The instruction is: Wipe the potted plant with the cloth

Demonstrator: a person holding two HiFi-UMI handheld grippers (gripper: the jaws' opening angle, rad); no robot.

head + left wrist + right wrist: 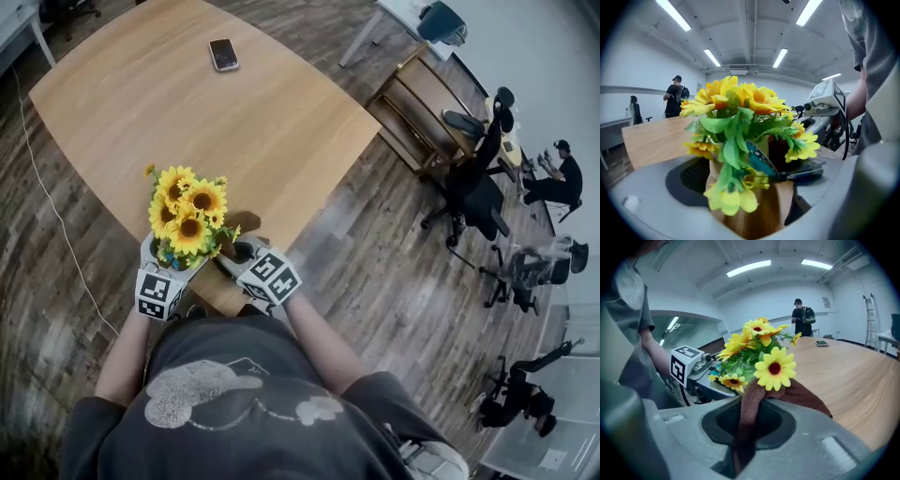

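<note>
The potted plant (189, 217), yellow artificial sunflowers in a brown pot (759, 211), stands at the near edge of the wooden table (253, 112). My left gripper (161, 255) is on its left side. In the left gripper view the jaws stand wide around the pot, with a dark gap on the right side. A blue butterfly ornament (759, 159) sticks out among the leaves. My right gripper (239, 255) is shut on a brown cloth (749, 420), which drapes against the flowers (774, 367) on the plant's right side. The cloth also shows in the head view (248, 223).
A phone (223, 54) lies far across the table. Office chairs (478, 192) and a low shelf (422, 112) stand to the right, beyond the table's edge. A cable (47, 202) runs along the floor on the left. A person (802, 317) stands far off.
</note>
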